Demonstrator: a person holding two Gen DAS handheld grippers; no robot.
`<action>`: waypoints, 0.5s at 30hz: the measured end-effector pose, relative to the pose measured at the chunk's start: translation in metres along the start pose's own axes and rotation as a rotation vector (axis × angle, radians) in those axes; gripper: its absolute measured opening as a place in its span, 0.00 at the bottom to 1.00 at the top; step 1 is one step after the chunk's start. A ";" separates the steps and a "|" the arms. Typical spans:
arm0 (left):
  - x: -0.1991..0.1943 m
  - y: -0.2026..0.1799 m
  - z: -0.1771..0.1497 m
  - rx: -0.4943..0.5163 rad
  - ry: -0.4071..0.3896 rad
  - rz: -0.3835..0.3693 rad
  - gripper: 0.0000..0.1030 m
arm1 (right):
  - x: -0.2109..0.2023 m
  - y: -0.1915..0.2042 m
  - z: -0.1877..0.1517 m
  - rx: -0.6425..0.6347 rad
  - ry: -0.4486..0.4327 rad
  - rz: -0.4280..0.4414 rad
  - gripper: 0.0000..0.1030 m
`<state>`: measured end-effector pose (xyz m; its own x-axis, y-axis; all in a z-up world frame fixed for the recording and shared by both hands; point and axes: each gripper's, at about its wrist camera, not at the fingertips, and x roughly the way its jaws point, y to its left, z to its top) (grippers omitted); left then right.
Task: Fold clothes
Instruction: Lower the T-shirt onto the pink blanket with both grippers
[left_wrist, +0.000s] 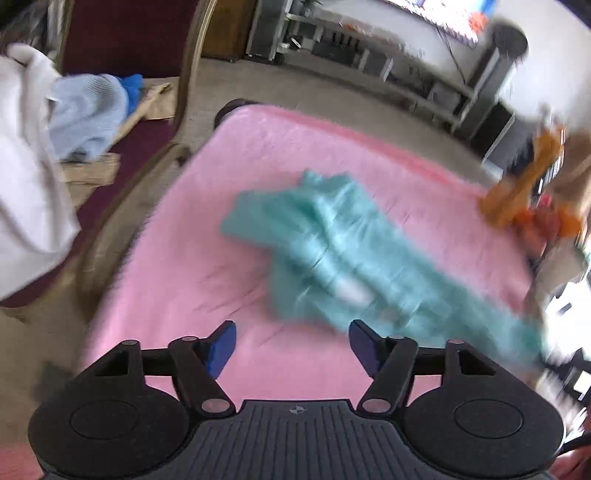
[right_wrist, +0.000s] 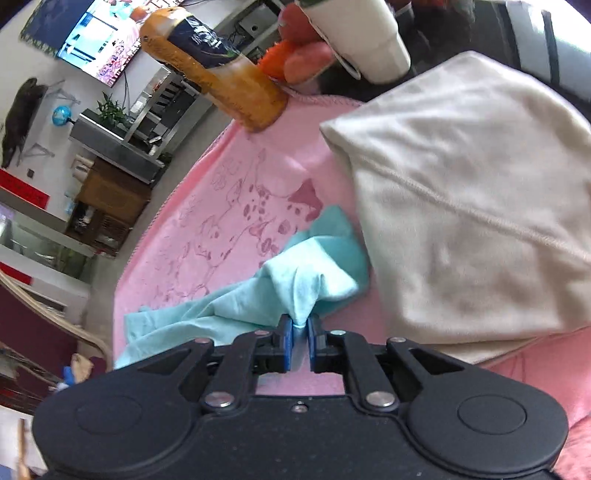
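A teal garment (left_wrist: 332, 251) lies crumpled on the pink cloth-covered table (left_wrist: 177, 266), stretched toward the right; the left wrist view is motion-blurred. My left gripper (left_wrist: 291, 341) is open and empty, above the pink cloth just short of the garment's near edge. My right gripper (right_wrist: 300, 326) is shut on a pinched fold of the teal garment (right_wrist: 280, 284), which trails off to the left over the pink cloth (right_wrist: 221, 221). A folded cream garment (right_wrist: 465, 206) lies just right of the teal one.
An orange-filled bottle (right_wrist: 218, 70), red and orange fruit (right_wrist: 299, 55) and a white cup (right_wrist: 362, 37) stand at the table's far edge. A chair (left_wrist: 122, 122) left of the table holds white, light-blue and blue clothes (left_wrist: 74, 110). Shelving stands behind.
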<state>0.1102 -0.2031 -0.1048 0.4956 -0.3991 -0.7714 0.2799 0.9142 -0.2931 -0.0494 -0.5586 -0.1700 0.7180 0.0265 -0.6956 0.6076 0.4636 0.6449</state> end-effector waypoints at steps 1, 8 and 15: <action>0.007 -0.004 0.008 -0.039 -0.005 -0.029 0.55 | -0.001 -0.003 -0.002 -0.002 0.004 0.012 0.10; 0.068 -0.030 0.043 -0.195 0.054 -0.119 0.44 | 0.001 -0.016 -0.002 0.068 0.034 0.054 0.11; 0.110 -0.024 0.047 -0.265 0.108 -0.146 0.43 | 0.007 -0.014 0.002 0.081 0.047 0.049 0.12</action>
<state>0.1965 -0.2722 -0.1560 0.3716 -0.5308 -0.7617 0.1105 0.8399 -0.5313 -0.0521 -0.5665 -0.1837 0.7318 0.0894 -0.6756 0.5993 0.3874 0.7005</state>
